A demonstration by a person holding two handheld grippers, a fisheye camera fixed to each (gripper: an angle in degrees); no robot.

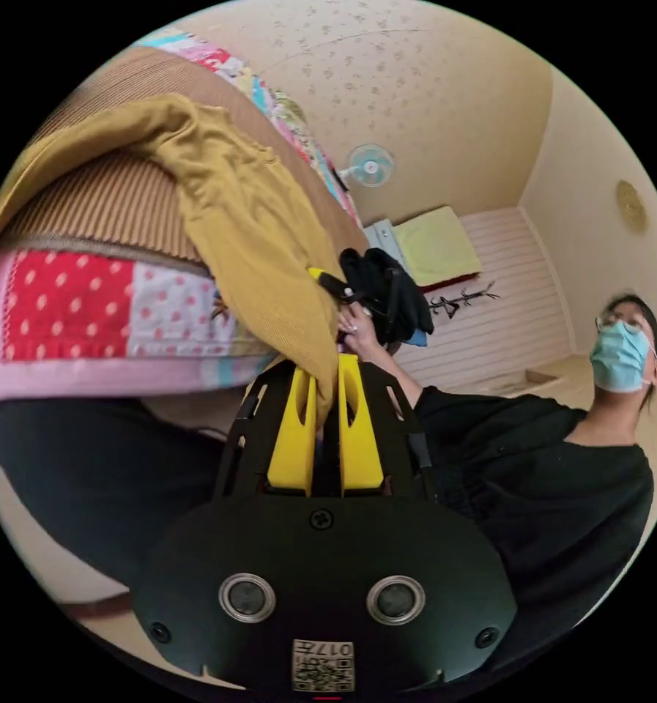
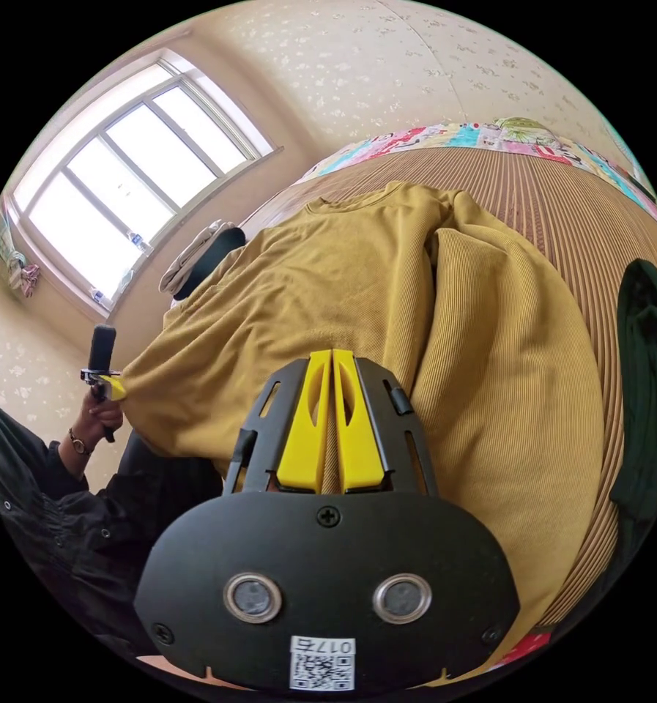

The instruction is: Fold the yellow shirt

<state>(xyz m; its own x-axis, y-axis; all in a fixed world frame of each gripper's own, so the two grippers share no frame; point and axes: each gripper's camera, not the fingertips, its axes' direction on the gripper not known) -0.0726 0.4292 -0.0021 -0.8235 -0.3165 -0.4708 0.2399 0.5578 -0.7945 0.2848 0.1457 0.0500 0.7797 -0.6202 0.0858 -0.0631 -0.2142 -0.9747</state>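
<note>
While both grippers grip the hem:
Left gripper [image 1: 327,395]: jaws clamped on cloth.
Right gripper [image 2: 332,381]: jaws pinched on hem.
Yellow shirt [image 2: 387,293]: spread on bed [image 2: 562,212], collar far.
Advice: keep hem taut, lift evenly.

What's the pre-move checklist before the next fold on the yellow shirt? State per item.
1. Left gripper hold: ok. Yellow shirt fabric is pinched between its fingers.
2. Right gripper hold: ok. Its fingers are closed with shirt cloth in the thin gap, at the edge nearest the camera.
3. Shirt laid flat: not ok. A big fold bulges up on one side of the shirt in the right gripper view.
4. Collar placement: ok. It lies on the brown ribbed cover, far from both grippers.
5. Fold path: cannot tell. A dark green garment lies beside the shirt; overlap is unclear.
</note>
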